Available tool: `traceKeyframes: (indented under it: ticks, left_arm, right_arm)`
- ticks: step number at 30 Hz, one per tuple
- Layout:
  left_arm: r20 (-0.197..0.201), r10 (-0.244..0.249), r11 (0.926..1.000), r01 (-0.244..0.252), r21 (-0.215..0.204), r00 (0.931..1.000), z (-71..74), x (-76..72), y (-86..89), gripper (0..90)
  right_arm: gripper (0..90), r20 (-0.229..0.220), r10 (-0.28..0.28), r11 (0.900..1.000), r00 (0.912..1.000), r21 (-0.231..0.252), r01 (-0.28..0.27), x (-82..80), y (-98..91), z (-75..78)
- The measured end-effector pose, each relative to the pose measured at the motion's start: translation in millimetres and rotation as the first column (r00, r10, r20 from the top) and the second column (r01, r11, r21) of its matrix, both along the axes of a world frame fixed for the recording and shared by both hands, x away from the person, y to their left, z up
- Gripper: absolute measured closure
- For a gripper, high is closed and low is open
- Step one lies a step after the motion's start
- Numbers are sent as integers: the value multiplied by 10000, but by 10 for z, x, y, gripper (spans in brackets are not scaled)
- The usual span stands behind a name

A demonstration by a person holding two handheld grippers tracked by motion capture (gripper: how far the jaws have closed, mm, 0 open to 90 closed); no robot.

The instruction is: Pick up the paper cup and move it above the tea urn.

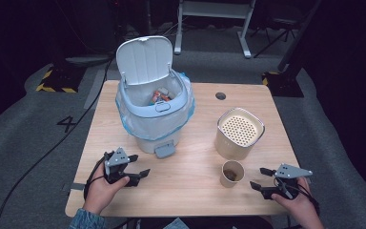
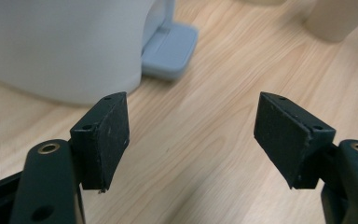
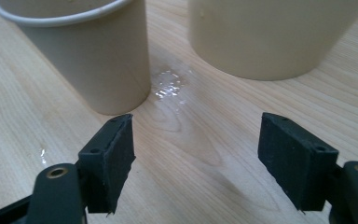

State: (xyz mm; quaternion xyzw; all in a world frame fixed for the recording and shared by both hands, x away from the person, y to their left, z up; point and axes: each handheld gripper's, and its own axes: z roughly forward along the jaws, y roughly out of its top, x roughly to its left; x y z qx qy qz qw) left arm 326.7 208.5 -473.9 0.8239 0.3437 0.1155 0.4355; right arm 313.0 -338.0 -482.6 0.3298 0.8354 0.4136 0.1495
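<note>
A white pedal bin [image 1: 153, 102] with a blue liner and its lid raised stands at the table's back left, wrappers inside it. Its grey pedal [image 1: 165, 150] [image 2: 170, 49] faces the front. My left gripper [image 1: 138, 165] [image 2: 191, 140] rests low at the front left, open and empty, pointing toward the bin's base [image 2: 60, 46]. A paper cup [image 1: 232, 173] [image 3: 84, 51] with brown dregs stands at the front right. Behind it is a beige canister [image 1: 238, 133] [image 3: 270, 35] with a perforated top. My right gripper [image 1: 260, 178] [image 3: 196, 163] is open and empty, just right of the cup.
A small wet patch [image 3: 170, 86] glistens on the wooden table [image 1: 190, 195] between the cup and the canister. A dark round grommet [image 1: 220, 96] sits at the table's back. Cables run over the grey floor at the left.
</note>
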Motion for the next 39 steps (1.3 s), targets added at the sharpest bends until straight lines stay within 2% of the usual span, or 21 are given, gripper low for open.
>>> traceKeyframes:
  ticks: [4, 7, 9, 10, 12, 13, 18, 23, 26, 30, 35, 39]
  left_arm:
    - [-309, 367, 9990, -358, 275, 9989, -123, 33, 41, 255]
    - [-242, 603, 9954, -583, 754, 9979, -173, 61, 68, 247]
    - [-363, 708, 9931, -670, 965, 9968, -204, 69, 75, 246]
    - [-415, 770, 9907, -718, 1158, 9962, -222, 74, 76, 247]
    - [-345, 847, 9792, -768, 1876, 9958, -243, 78, 72, 250]
    - [-319, 852, 9750, -768, 2085, 9959, -257, 78, 65, 250]
    - [-369, 824, 9826, -750, 1699, 9959, -301, 88, 75, 244]
    - [-372, 814, 9827, -740, 1700, 9960, -302, 89, 75, 241]
    - [-384, 808, 9826, -731, 1706, 9960, -301, 90, 77, 241]
    - [-380, 802, 9826, -726, 1709, 9961, -301, 91, 77, 241]
    - [-388, 809, 9827, -732, 1703, 9960, -302, 90, 77, 241]
    - [-386, 806, 9827, -729, 1703, 9960, -301, 91, 77, 240]
  right_arm:
    - [245, 85, 237, 9997, 9997, 20, -238, -21, 49, 14]
    - [225, 81, 420, 9990, 9991, 166, -421, -36, 106, 23]
    - [222, 151, 630, 9978, 9979, 196, -633, -45, 155, 29]
    - [220, 187, 760, 9969, 9969, 202, -764, -49, 183, 34]
    - [226, 133, 955, 9953, 9953, 129, -957, -51, 231, 41]
    - [230, 70, 994, 9950, 9950, -11, -994, -48, 251, 43]
    - [232, -110, 1174, 9930, 9930, 131, -1172, -14, 354, 5]
    - [234, 125, 1352, 9896, 9907, 477, -1356, 30, 486, -8]
    - [234, 33, 1502, 9877, 9886, 428, -1502, 69, 546, -30]
    - [234, 64, 1609, 9848, 9870, 656, -1609, 113, 622, -58]
    - [238, 93, 1844, 9772, 9828, 1055, -1844, 177, 675, -84]
    - [260, 384, 2061, 9704, 9778, 1208, -2093, 200, 720, -111]
